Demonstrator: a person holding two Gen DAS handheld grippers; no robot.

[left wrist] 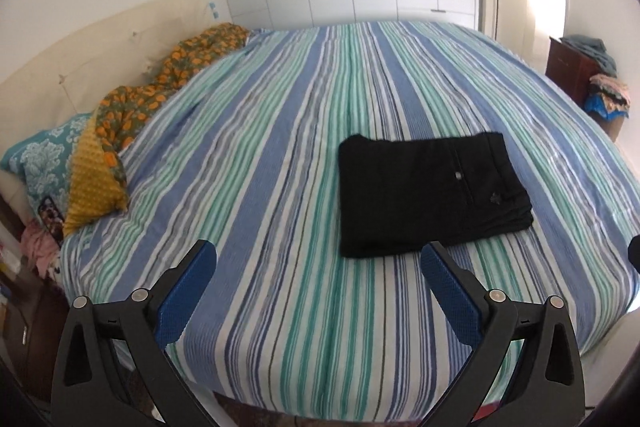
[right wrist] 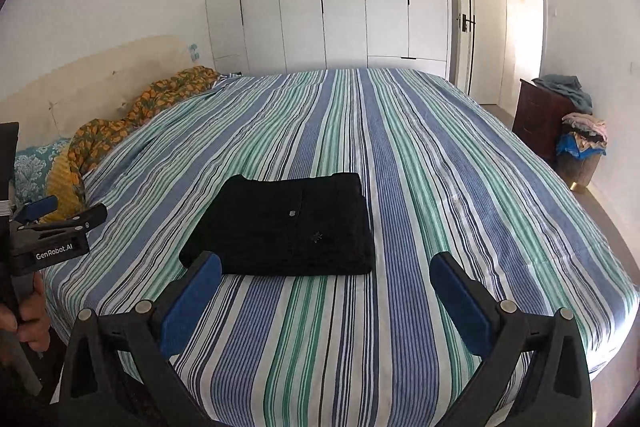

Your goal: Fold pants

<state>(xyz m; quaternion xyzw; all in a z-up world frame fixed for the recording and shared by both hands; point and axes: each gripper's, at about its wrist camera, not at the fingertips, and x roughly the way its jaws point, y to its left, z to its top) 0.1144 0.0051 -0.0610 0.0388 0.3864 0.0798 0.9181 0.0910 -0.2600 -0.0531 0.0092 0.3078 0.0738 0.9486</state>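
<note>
Pants (left wrist: 432, 193) folded into a compact black rectangle, flat on the striped bed (left wrist: 280, 147), near its front edge. Button and back pocket on top, edges fairly square. Left gripper (left wrist: 318, 267) wide open, empty, off the cloth and just short of it. Right gripper (right wrist: 326, 277) likewise wide open, holding nothing, clear of the pants. Folding apparently finished; little or nothing left beyond perhaps smoothing the stack.

Pants (right wrist: 286, 227) near-left corner hidden behind right tongs (right wrist: 326, 275) finger; clothes pile (right wrist: 584, 137) indistinct.
</note>
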